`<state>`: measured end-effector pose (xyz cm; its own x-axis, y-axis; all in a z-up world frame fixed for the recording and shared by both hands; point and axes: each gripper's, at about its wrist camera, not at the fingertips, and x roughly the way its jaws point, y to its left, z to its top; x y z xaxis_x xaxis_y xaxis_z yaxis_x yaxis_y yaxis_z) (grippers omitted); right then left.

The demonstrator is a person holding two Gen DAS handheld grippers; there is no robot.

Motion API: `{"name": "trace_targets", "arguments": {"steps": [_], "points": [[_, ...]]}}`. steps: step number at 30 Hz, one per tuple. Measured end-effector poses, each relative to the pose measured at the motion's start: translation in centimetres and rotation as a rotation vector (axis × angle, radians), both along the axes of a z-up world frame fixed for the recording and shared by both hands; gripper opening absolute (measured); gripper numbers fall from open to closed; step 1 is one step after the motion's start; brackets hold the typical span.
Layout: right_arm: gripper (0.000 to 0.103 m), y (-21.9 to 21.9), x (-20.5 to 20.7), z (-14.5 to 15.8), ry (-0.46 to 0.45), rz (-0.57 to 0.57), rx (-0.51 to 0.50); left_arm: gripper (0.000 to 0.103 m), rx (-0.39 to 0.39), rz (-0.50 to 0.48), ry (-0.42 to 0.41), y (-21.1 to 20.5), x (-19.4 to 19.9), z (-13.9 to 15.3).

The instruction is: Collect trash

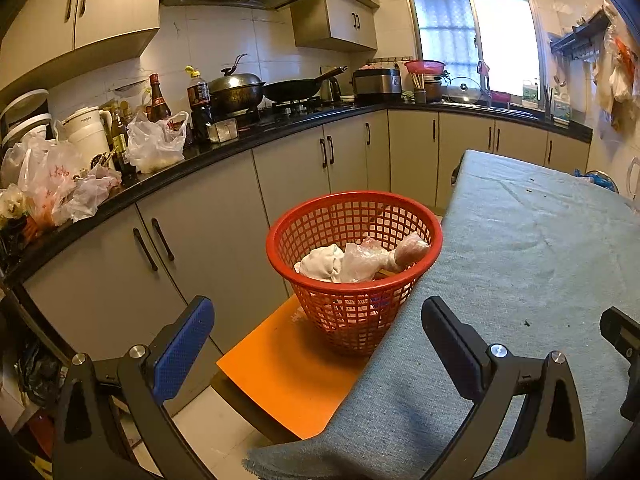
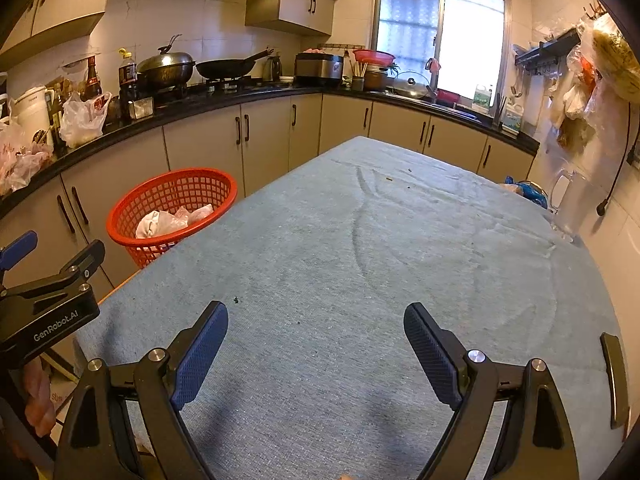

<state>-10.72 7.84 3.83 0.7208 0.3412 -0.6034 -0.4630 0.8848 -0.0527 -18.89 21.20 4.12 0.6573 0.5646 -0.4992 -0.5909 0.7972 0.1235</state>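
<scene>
over on the far left, the kitchen counter (image 1: 224, 148) runs dark and glossy, crowded with thin crinkled plastic bags (image 1: 154, 142), a white kettle (image 1: 86, 128), tall dark bottles (image 1: 199, 100) and a domed metal wok lid (image 1: 236, 80). beige cabinet doors (image 1: 200, 232) with slim black handles sit flat beneath it.

left hand-held gripper (image 1: 316, 342) now, jaws spread wide, nothing between them: one blue dimpled pad (image 1: 182, 350) on the left, one black ribbed pad on the right. it hovers at the near edge of the desk, pointing at the basket.

and there is the red basket (image 1: 354, 280), round, tapered, an open plastic lattice, standing on a smooth orange seat (image 1: 288, 368) just beside the desk's left edge. inside it lies the trash (image 1: 360, 260): a crumpled white wad and clear, wrinkled plastic wrap, heaped near the rim.

moving right, the desk (image 2: 360, 260) is covered by a grey-blue woven cloth, soft and slightly creased, with a few tiny dark crumbs (image 2: 236, 300) scattered on it.

right hand-held gripper (image 2: 316, 344) hangs over that cloth, released as well, its textured pads far apart and empty. in its view the left tool's black frame shows at the left margin, with fingers (image 2: 38, 396) wrapped below it.

far right, a frosted window (image 2: 440, 36) glows, and plastic bags (image 2: 588, 80) hang limp from a wall rack (image 2: 548, 50).
</scene>
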Motion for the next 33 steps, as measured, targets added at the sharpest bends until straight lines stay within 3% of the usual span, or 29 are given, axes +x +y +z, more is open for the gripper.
{"name": "trace_targets", "arguments": {"steps": [33], "points": [[0.093, 0.35, 0.14, -0.25, 0.005, 0.003, -0.006, 0.103, 0.007, 0.003, -0.002, 0.43, -0.07, 0.07]]}}
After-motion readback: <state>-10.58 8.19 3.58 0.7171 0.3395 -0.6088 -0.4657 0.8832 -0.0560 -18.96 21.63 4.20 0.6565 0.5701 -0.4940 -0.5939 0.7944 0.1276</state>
